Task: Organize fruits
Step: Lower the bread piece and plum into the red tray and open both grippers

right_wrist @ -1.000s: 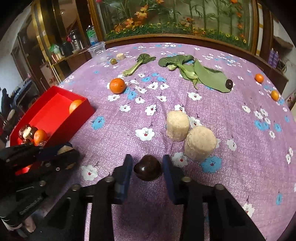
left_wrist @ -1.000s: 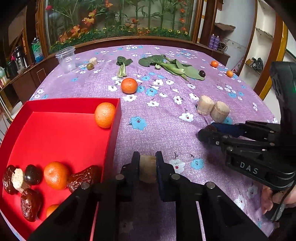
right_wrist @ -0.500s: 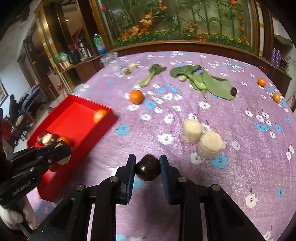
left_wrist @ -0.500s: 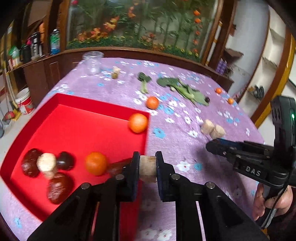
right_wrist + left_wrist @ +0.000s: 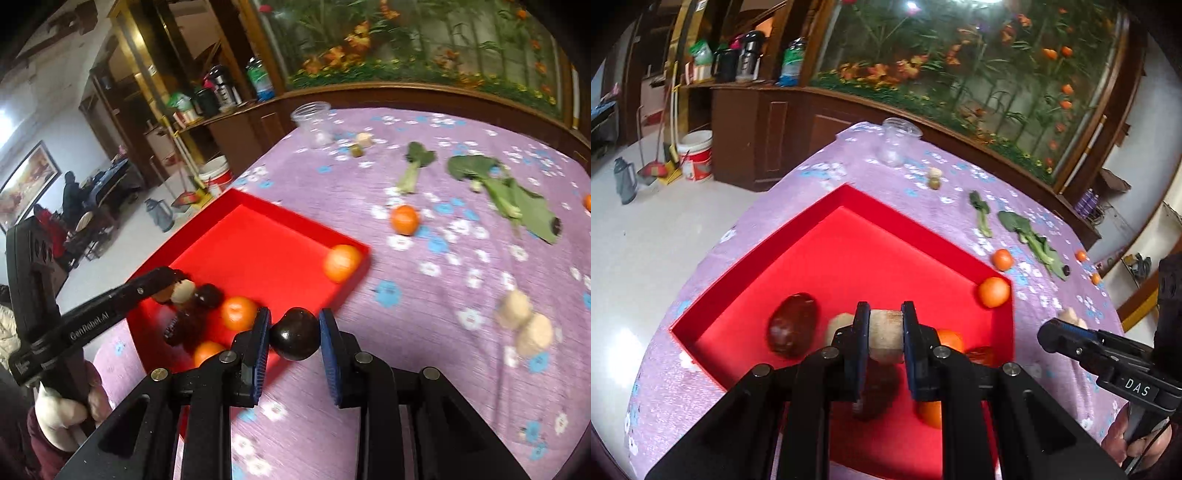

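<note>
My left gripper (image 5: 884, 338) is shut on a pale beige chunk (image 5: 885, 334) and hangs over the red tray (image 5: 849, 254). Inside the tray lie a dark red-brown fruit (image 5: 792, 326), another pale piece (image 5: 839, 325), and oranges (image 5: 994, 291) (image 5: 951, 339). My right gripper (image 5: 294, 334) is shut on a round, glossy dark fruit (image 5: 295, 333), just over the tray's (image 5: 258, 247) near right edge. In the right wrist view the left gripper (image 5: 173, 281) reaches in from the left above the tray's fruit pile. An orange (image 5: 405, 219) lies loose on the cloth.
The purple flowered tablecloth (image 5: 443, 280) also carries two beige cylinders (image 5: 524, 325), leafy greens (image 5: 509, 195), a green stalk (image 5: 413, 166), a clear plastic cup (image 5: 314, 122) and small oranges (image 5: 1081, 255) at the far right. Wooden cabinets and a bucket (image 5: 696, 155) stand beyond the table's left edge.
Both grippers have swung left and risen, each keeping its load. The left one went from beside the tray to above its contents; the right one came from near the beige cylinders to the tray's edge.
</note>
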Available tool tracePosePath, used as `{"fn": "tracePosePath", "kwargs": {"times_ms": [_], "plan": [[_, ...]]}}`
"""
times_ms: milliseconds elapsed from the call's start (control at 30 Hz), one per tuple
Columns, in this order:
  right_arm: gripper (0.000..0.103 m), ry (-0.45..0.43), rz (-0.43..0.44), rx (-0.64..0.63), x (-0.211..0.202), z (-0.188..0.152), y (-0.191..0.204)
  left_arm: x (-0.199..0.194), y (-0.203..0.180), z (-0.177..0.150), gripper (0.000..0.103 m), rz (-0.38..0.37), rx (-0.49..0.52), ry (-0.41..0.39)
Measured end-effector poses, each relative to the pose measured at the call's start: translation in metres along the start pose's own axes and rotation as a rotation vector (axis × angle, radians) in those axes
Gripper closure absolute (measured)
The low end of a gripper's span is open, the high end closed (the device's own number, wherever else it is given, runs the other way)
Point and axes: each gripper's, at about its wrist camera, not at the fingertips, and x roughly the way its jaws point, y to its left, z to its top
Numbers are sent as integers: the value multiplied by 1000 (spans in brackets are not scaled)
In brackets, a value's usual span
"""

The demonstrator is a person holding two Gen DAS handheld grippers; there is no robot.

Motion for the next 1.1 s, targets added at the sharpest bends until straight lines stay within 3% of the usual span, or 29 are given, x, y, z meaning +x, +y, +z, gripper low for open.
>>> {"fn": "tracePosePath", "kwargs": {"times_ms": [333,400,467,533,800,867,1100], "plan": [[74,75,-9,-42,62,20,26,7,22,4,84,12,-40,4],[74,84,-13,-44,69,22,29,4,25,5,76,2,-48,0],[74,93,-16,-50,77,24,31,0,27,6,56,-2,-58,-11],[73,96,-11,-54,82,24,35,-6,28,7,53,-7,-65,-29],[71,75,-14,-55,77,25,38,-20,26,6,45,-20,-94,-58],[65,58,-14,-47,70,25,36,-24,26,5,45,-23,-102,-63],[60,18,-11,-53,43,14,37,-35,12,1,44,-23,-86,-69]]}}
